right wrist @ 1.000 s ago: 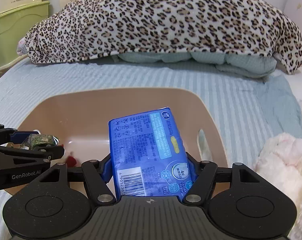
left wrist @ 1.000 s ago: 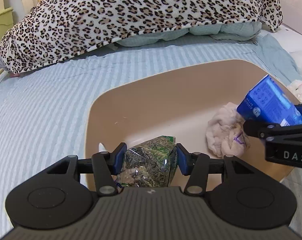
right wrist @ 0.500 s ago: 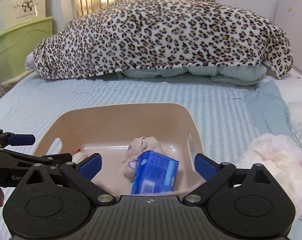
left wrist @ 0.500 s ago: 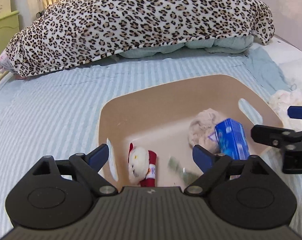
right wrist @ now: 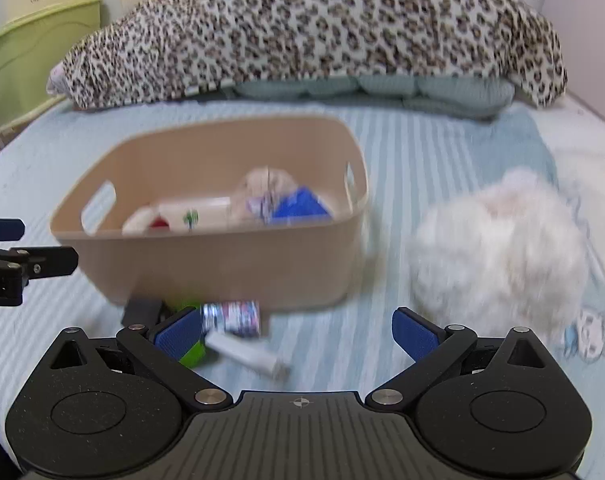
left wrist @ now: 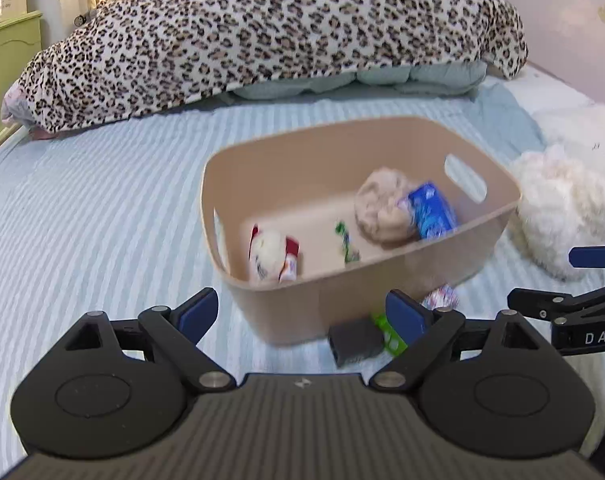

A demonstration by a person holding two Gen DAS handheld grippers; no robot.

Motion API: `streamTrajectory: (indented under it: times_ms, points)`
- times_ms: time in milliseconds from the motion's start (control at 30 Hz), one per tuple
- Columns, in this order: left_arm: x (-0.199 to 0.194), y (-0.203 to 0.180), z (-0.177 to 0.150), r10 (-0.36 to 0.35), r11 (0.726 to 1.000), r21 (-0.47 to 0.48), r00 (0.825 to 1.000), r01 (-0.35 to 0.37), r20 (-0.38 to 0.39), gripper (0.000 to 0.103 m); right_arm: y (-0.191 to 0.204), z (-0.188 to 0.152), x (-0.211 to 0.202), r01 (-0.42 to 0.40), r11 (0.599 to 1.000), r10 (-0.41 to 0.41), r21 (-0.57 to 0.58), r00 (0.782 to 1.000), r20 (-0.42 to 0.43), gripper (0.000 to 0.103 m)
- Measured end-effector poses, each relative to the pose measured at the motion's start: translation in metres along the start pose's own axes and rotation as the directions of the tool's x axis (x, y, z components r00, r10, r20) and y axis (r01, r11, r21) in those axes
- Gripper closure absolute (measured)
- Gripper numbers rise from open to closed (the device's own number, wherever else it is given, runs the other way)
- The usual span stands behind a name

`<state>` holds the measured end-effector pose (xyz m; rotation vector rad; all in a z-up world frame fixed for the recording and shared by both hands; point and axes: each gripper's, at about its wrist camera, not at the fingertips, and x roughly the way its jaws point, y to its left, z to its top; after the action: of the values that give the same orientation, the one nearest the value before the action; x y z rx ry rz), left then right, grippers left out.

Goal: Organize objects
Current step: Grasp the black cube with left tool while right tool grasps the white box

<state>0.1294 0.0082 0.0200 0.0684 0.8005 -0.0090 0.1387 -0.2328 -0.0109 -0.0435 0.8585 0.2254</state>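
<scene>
A tan plastic bin (left wrist: 382, 292) (right wrist: 222, 268) stands on the striped bed. Inside lie a blue packet (left wrist: 432, 210) (right wrist: 298, 208), a crumpled cream cloth (left wrist: 380, 208), a green snack bag (left wrist: 346, 240) and a small white-and-red plush (left wrist: 272, 256). My left gripper (left wrist: 302, 312) is open and empty, just in front of the bin. My right gripper (right wrist: 296, 334) is open and empty, over small items in front of the bin: a patterned packet (right wrist: 232, 316), a white tube (right wrist: 246, 354), a green item (right wrist: 192, 354) and a dark block (left wrist: 354, 342).
A fluffy white plush (right wrist: 498, 252) (left wrist: 562, 208) lies right of the bin. A leopard-print blanket (left wrist: 282, 32) is piled at the head of the bed. Green furniture (right wrist: 26, 56) stands to the left. The right gripper's finger shows at the left wrist view's right edge (left wrist: 582, 308).
Both grippers opened and dropped the green snack bag and the blue packet into the bin, then pulled back towards the near side, so the whole bin and the items before it show.
</scene>
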Motion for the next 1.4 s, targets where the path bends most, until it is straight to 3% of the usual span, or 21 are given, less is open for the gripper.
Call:
streamTrajectory:
  times_ms: [400,833,1033,1400]
  points:
    - [0.046,0.0,-0.042,-0.024,1.0,0.012,0.99,0.026,-0.137,0.012,0.009,-0.033,0.033,0.006,0.999,-0.001,0.052,0.995,-0.096,0.0]
    - [0.08,0.001,-0.042,-0.056,0.997,-0.065,0.987,0.047,-0.152,0.013,0.012,-0.04,0.081,-0.003,0.989,0.018,0.148,0.994,-0.104,0.0]
    - [0.087,0.005,-0.043,-0.121,0.986,-0.133,0.979,0.1,-0.162,0.013,0.008,-0.041,0.092,0.005,0.983,0.011,0.181,0.996,-0.089,0.0]
    - [0.101,-0.007,-0.036,-0.081,0.99,-0.124,0.984,0.062,-0.16,0.012,-0.005,-0.041,0.093,0.002,0.981,0.011,0.196,0.998,-0.064,0.005]
